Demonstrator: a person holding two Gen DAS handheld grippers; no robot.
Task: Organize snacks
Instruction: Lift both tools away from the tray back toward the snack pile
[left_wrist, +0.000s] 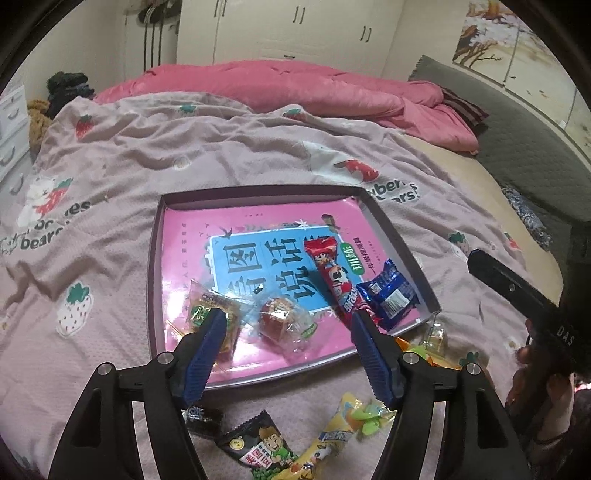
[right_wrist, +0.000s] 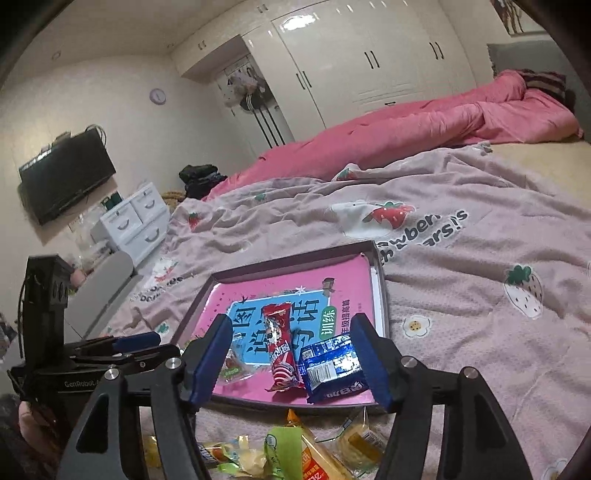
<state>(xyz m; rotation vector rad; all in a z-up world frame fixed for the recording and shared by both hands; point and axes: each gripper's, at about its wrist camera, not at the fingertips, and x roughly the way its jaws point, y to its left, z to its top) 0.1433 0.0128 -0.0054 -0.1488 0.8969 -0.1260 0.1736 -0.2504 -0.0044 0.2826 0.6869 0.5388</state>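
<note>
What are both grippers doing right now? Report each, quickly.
Left gripper: open, holding nothing, over the tray.
Right gripper: open, holding nothing, over the tray's near edge.

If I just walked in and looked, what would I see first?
Probably the shallow tray on the strawberry blanket, lined with a bright pink book cover. A red candy stick and blue wrapped snack lie near its right side, and more snacks sit loose on the blanket just outside.
</note>
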